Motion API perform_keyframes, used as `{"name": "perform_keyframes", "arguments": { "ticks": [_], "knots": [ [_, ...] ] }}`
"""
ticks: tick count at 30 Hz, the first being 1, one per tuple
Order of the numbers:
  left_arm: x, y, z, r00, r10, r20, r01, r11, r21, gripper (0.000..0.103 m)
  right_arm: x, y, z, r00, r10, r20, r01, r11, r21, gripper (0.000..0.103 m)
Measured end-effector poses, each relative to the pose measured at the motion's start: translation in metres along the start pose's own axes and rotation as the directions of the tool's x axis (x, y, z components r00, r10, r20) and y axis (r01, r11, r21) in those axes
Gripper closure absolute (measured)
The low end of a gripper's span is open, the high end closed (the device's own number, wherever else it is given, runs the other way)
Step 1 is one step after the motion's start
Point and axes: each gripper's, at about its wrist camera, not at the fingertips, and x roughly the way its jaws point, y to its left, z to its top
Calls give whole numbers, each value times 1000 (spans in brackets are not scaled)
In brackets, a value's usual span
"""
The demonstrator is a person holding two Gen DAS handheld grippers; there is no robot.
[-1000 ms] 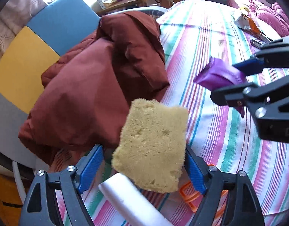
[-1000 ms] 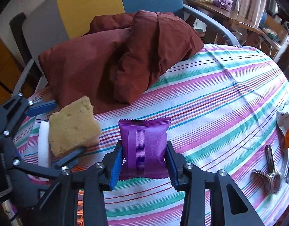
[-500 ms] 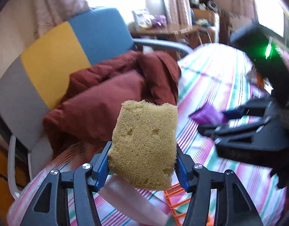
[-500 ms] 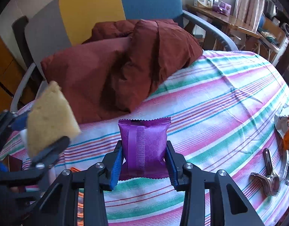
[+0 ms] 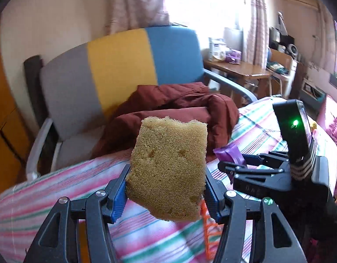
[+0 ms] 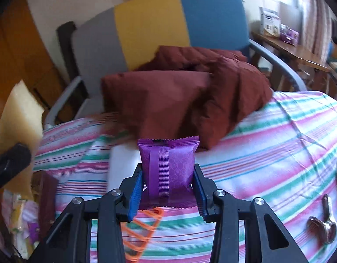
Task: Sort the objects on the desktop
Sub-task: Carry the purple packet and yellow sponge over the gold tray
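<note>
The left hand-held gripper (image 5: 166, 197) pinches a tan sponge (image 5: 168, 168) by its lower edge between blue pads, holding it in the air above the striped tablecloth (image 5: 58, 188). The sponge fills the middle of the left wrist view and hides what lies directly behind it on the table (image 5: 25, 201); only a sliver of an orange wire basket (image 5: 209, 225) shows below it, blurred.

The right hand-held gripper (image 6: 168, 188) is clamped on a purple snack packet (image 6: 168, 168), upright, with its back seam facing the camera. In the left wrist view the same right hand-held gripper (image 5: 236, 164) appears from the side at the right, and only one crumpled end of the packet (image 5: 229, 153) is visible past its fingers; a black device with a green light (image 5: 295, 135) sits on top of it.

The right wrist view shows things the left does not: a white block (image 6: 122, 164) on the cloth partly behind the packet, a bunch of keys (image 6: 324, 225) at the lower right, and a cluttered, blurred heap at the lower left that cannot be made out. The sponge (image 6: 17, 118) is cut off at the left edge there.

Both views show a maroon jacket (image 6: 190, 100) draped from a grey, yellow and blue chair (image 6: 146, 22) onto the table edge.
</note>
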Motion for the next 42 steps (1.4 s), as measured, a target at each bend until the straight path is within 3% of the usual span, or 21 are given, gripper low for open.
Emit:
{"name": "perform_keyframes", "arguments": {
  "ticks": [6, 16, 31, 42],
  "knots": [
    [-28, 36, -37, 995, 90, -39, -94, 989, -114, 43, -12, 39, -9, 994, 104, 27, -102, 992, -80, 61],
    [-75, 97, -98, 971, 216, -103, -235, 940, -245, 43, -21, 116, -32, 980, 198, -26, -198, 955, -219, 61],
    [-115, 151, -161, 941, 301, -153, -337, 872, -354, 42, -32, 235, -93, 943, 295, -152, -331, 869, -368, 61],
    [-127, 170, -196, 920, 337, -199, -391, 827, -404, 42, -26, 277, -127, 933, 310, -185, -359, 837, -412, 60]
  ]
}}
